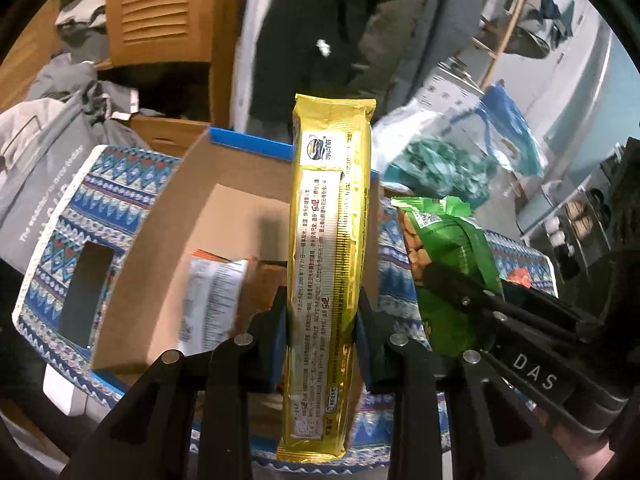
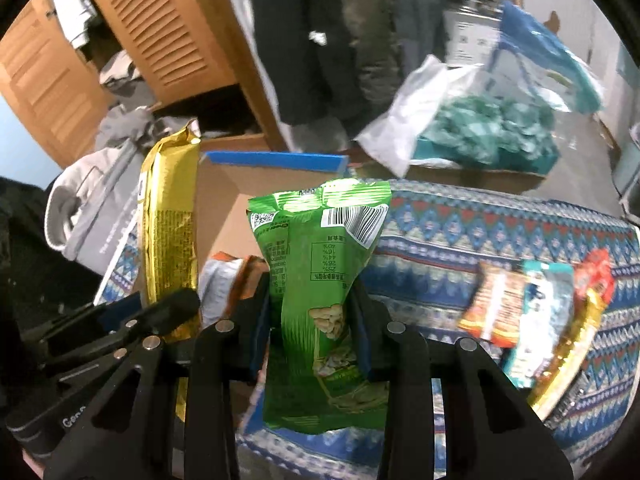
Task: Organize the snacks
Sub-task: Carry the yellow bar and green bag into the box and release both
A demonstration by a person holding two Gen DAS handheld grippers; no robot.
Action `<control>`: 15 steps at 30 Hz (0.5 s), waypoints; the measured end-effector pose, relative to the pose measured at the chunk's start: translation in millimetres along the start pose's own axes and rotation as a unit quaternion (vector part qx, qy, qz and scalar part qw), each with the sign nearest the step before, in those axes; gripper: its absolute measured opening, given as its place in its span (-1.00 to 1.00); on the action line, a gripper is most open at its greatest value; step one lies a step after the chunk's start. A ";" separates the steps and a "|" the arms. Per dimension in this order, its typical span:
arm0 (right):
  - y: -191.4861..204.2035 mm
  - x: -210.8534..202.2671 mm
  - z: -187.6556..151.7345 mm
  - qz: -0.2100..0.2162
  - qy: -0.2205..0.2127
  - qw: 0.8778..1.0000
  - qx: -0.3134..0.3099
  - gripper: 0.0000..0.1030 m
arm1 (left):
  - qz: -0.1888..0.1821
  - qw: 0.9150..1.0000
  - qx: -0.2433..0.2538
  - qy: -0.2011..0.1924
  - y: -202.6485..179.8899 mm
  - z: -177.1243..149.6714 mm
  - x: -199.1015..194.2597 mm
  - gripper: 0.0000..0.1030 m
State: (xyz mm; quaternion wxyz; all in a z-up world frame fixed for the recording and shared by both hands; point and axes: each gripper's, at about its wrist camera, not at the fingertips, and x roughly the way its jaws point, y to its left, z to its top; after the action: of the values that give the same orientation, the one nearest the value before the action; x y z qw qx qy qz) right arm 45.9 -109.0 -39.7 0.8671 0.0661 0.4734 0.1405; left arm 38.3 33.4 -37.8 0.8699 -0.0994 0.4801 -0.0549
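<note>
Nearest to you, your left tongs (image 1: 322, 344) were pinching the long yellow biscuit packet (image 1: 326, 264) around its lower middle, so that it stood upright with its sealed end pointing away. I'd judge that grip was chosen to let the packet slide end-first into the box. Just beside it on your right, your right tongs (image 2: 310, 340) were clamped on the waist of the green nut bag (image 2: 320, 280), squeezing it narrow there while its barcoded top flared above; holding it mid-body likely kept the loose contents from swinging.

Both packets hung over the near edge of the open cardboard box (image 1: 160, 240), which sat on the patterned blue cloth (image 2: 480, 232) covering the surface; whether that was a tabletop or a bed, I could not tell. Inside the box a white-labelled orange packet (image 1: 212, 296) already lay against the floor, so the sorting looked partly done.

Further to your right, a few snacks (image 2: 532, 316) waited on the cloth, well apart from the box, probably next in line. Beyond everything, a clear bag of teal stuff (image 2: 480, 132) and a louvred wooden door (image 2: 160, 28) stood in the background.
</note>
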 end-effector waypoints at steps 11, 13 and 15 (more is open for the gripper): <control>41.8 39.9 10.1 0.028 0.030 0.999 -0.021 -0.33 | 0.029 0.999 -0.040 -0.001 54.6 2.7 13.0 -0.43; 48.2 46.4 10.4 0.034 0.035 0.999 -0.024 -0.33 | 0.035 0.999 -0.042 0.000 59.9 1.4 16.0 -0.43; 53.7 52.1 9.7 0.038 0.040 0.998 -0.030 -0.33 | 0.038 0.998 -0.047 0.005 66.2 -0.1 19.8 -0.43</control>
State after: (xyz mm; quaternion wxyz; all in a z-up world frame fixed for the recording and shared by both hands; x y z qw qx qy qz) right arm 71.0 -41.8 -62.9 0.8428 0.0523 0.5008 0.1902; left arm 48.7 94.1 -69.2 0.8631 -0.1213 0.4902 -0.0002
